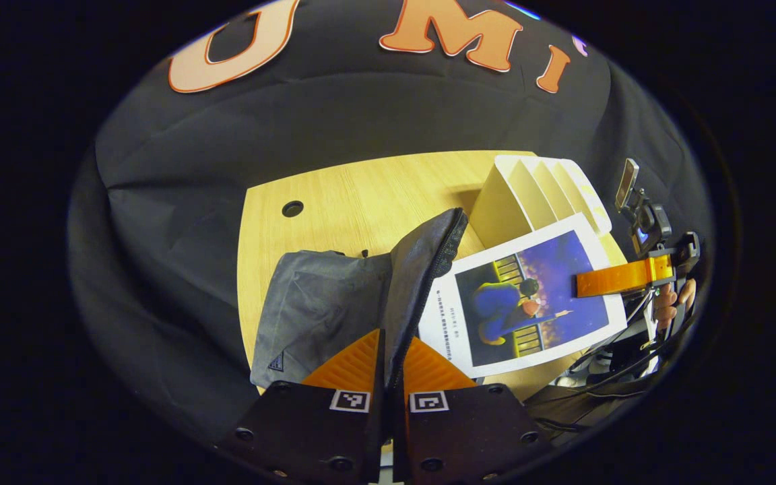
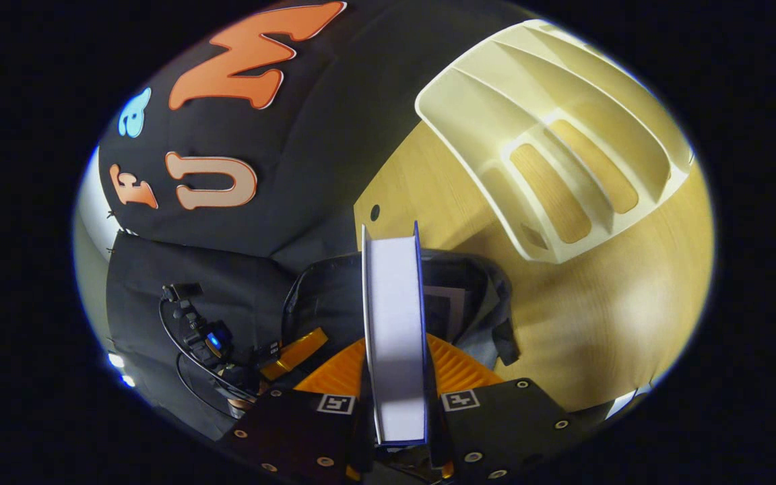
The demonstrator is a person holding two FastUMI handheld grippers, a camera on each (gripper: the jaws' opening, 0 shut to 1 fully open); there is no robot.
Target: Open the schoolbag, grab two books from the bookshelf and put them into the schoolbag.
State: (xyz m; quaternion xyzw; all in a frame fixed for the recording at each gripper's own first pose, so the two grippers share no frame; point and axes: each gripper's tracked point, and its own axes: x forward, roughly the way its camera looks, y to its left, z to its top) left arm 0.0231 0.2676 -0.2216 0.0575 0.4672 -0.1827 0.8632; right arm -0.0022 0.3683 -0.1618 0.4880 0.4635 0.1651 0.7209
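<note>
One book (image 2: 395, 330) is clamped edge-on in the right tool (image 2: 396, 377), above the open schoolbag (image 1: 320, 303). Left tool (image 1: 388, 364) pinches the bag's zipper flap, holding it open. Another book appears already inside. Bookshelf (image 2: 550, 141) stands beyond, slots apparently empty.

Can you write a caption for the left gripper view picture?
Left gripper holds the schoolbag open while the right gripper brings a book.
</note>
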